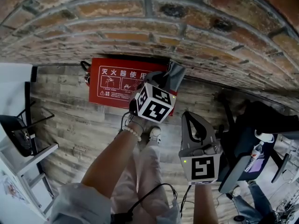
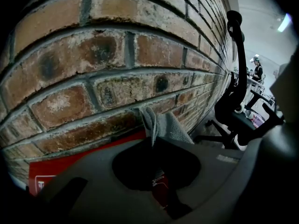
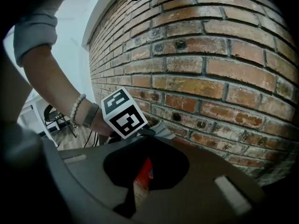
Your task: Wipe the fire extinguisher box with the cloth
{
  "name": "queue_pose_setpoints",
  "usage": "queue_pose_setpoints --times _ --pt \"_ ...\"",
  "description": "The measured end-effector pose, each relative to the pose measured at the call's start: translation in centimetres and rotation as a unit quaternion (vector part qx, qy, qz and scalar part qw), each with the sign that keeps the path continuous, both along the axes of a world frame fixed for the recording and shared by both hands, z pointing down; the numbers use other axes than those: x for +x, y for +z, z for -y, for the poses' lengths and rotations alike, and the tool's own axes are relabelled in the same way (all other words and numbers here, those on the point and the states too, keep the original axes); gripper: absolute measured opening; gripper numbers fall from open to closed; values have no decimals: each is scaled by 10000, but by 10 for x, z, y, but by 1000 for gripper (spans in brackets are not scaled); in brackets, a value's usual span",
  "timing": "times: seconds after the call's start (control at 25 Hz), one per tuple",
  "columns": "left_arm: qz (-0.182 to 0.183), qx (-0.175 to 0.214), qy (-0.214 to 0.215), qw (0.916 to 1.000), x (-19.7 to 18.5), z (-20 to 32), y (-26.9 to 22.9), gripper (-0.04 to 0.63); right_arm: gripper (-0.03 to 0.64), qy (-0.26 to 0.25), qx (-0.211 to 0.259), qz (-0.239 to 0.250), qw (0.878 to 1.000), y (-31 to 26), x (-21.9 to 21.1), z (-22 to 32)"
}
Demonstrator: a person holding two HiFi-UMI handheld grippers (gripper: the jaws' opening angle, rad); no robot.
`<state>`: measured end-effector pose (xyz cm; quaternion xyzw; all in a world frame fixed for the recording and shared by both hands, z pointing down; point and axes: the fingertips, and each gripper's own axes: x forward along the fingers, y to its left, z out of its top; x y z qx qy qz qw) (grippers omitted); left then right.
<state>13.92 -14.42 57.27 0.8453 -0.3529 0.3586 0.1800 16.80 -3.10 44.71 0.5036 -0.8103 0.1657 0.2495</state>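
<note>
The red fire extinguisher box (image 1: 114, 85) lies on the wood floor against the brick wall (image 1: 154, 22), white print on its top. My left gripper (image 1: 166, 82) hovers over the box's right end, shut on a grey cloth (image 1: 174, 74) that sticks up past the jaws. In the left gripper view the cloth (image 2: 164, 125) rises from the left gripper (image 2: 154, 141) in front of the bricks, the box (image 2: 70, 169) below. My right gripper (image 1: 186, 116) hangs lower right, off the box, jaws together and holding nothing; through its slit in the right gripper view (image 3: 145, 148) red shows.
A black office chair (image 1: 252, 125) stands to the right near the wall. A white shelf with a black wire rack (image 1: 21, 134) is at the left. The person's shoes (image 1: 155, 134) stand just before the box, with a cable on the floor.
</note>
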Motion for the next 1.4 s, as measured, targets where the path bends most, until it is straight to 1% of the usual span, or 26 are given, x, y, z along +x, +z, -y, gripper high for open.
queue_pose_setpoints --times 0.76,1.4 --pt "4 116 -10 9999 -31 7 -3 14 9 -329 -1 -82 9994 -3 -39 10" --pt "-1 155 34 9999 -47 5 -6 13 9 -423 -19 -138 9990 -5 -61 11"
